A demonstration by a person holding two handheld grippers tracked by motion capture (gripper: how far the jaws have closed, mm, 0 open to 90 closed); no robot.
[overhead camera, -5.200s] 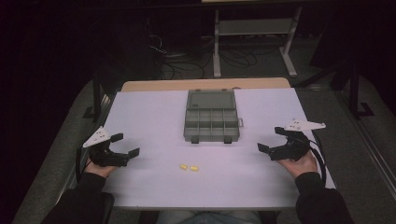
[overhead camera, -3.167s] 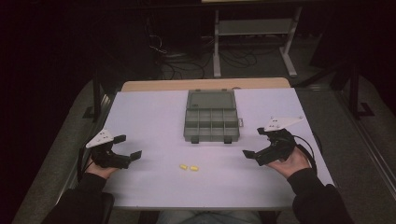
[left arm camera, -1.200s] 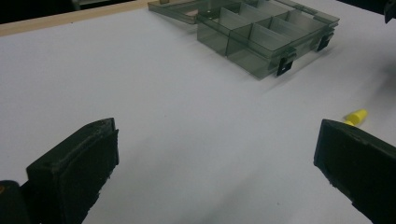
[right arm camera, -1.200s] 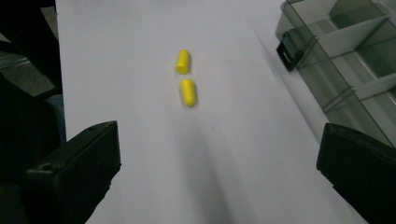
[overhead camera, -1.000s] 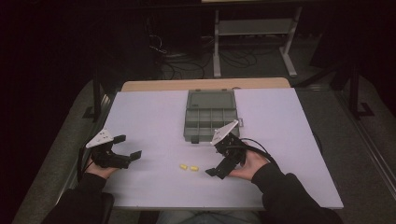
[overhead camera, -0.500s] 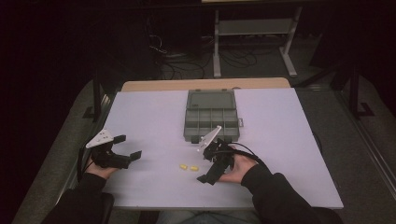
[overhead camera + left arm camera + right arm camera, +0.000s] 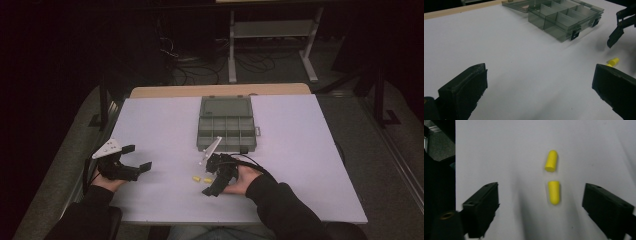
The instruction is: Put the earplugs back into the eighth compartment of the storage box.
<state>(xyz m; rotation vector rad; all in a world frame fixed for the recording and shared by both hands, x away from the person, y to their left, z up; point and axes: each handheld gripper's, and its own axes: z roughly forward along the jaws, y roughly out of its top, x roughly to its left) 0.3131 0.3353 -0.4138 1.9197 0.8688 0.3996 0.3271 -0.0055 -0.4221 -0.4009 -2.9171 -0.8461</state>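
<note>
Two grippers work over a white table [image 7: 300,150] that spans most of the high view, with a strip of bare wood at its far edge. Next in size is a grey compartment box [image 7: 226,130], lying open at the middle of the table's far half, its lid folded back flat toward the far edge and its divided cells facing up; in the left gripper view the box [image 7: 566,20] sits well ahead. The left gripper [image 7: 137,162] rests near the table's left edge, held in a hand, and its jaws stand wide apart with only bare table between them. The right gripper [image 7: 209,177] is just in front of the box, near the table's middle, tilted down toward the surface; its jaws are also spread wide. Smallest are two yellow foam earplugs [image 7: 201,179], lying end to end and slightly apart on the table. In the right gripper view the nearer earplug [image 7: 554,192] lies between the spread jaws, untouched, and the farther earplug [image 7: 551,160] just beyond it.
</note>
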